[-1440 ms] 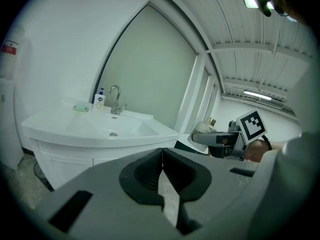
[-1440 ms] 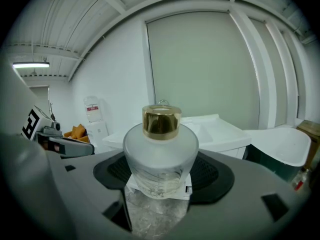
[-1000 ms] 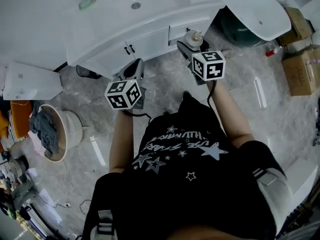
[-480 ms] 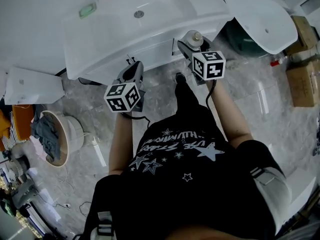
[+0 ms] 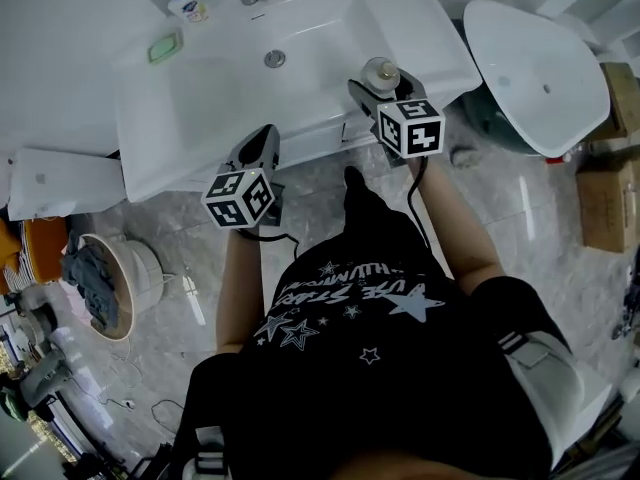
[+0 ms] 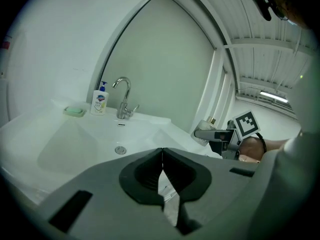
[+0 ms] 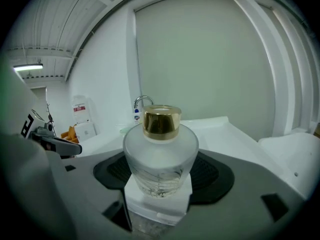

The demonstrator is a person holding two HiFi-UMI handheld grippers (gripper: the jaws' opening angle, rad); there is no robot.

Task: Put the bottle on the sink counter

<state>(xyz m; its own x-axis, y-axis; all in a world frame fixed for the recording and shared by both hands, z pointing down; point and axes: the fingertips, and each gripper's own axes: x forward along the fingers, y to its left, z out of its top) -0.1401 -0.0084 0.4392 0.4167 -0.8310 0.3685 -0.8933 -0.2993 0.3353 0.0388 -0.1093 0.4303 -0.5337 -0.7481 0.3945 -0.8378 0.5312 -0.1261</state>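
Right gripper (image 5: 380,81) clamps the gold-capped frosted bottle (image 7: 160,151) upright above the sink counter (image 5: 436,40) near its front-right edge, ready to set down; left gripper (image 6: 161,156) closed, empty

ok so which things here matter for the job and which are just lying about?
In the job: bottle, held in the right tongs; sink counter.
Lying about: soap dish, pump soap, tap, floor tub with cloth, cardboard box; left tongs, shut and empty.
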